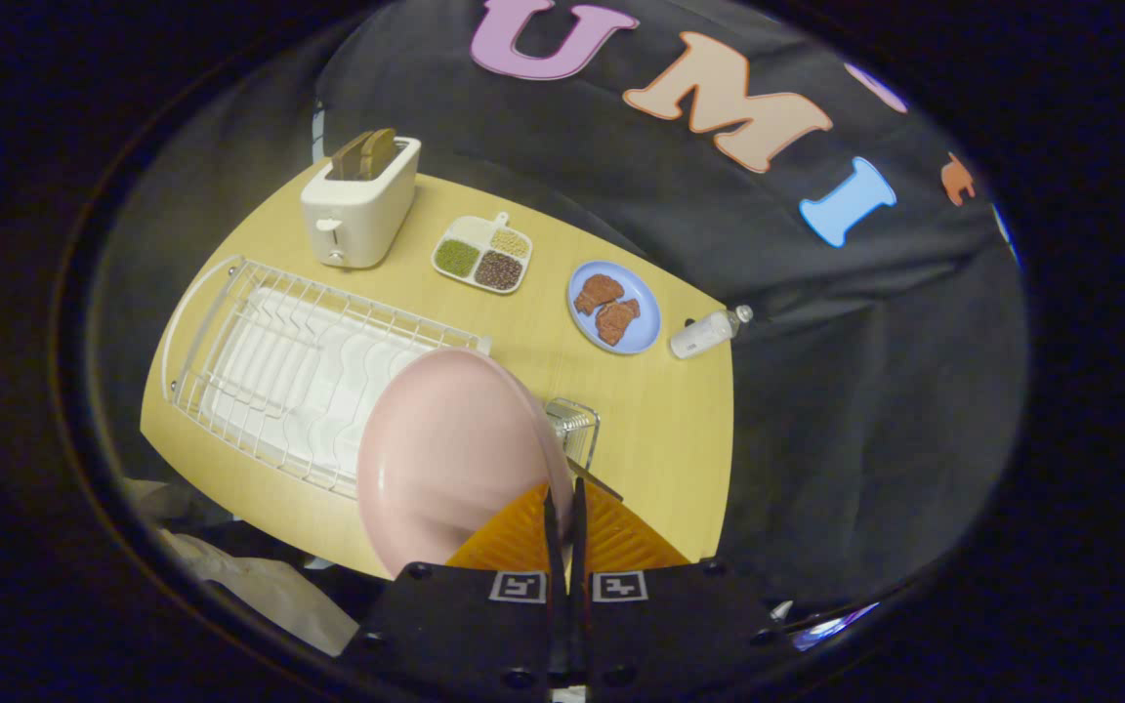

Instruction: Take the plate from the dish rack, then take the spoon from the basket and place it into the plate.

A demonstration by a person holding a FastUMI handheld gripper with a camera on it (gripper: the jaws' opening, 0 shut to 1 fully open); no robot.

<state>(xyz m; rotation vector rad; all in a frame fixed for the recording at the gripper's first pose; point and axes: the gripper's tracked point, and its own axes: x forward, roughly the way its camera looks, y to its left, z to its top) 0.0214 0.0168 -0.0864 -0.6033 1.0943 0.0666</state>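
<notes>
On the table [660,439], a toaster [359,203] with bread stands at the upper left. Beside it sit a tray of beans [481,255], a blue plate with pastries [615,307] and a small bottle [709,332]. The white dish rack [289,366] lies at the left, the wire basket [577,425] just beside it. The gripper [564,517] is pinched tight on the rim of the pink plate [450,454], held up on its edge over the rack.

pink plate [450,459] hides the dish rack [270,361] near-right corner and most of the small wire basket [577,425]; basket contents can't be made out. Gripper [564,517] fingers cover the plate's near rim where they pinch it. Bottle [709,332] label too small to tell.
</notes>
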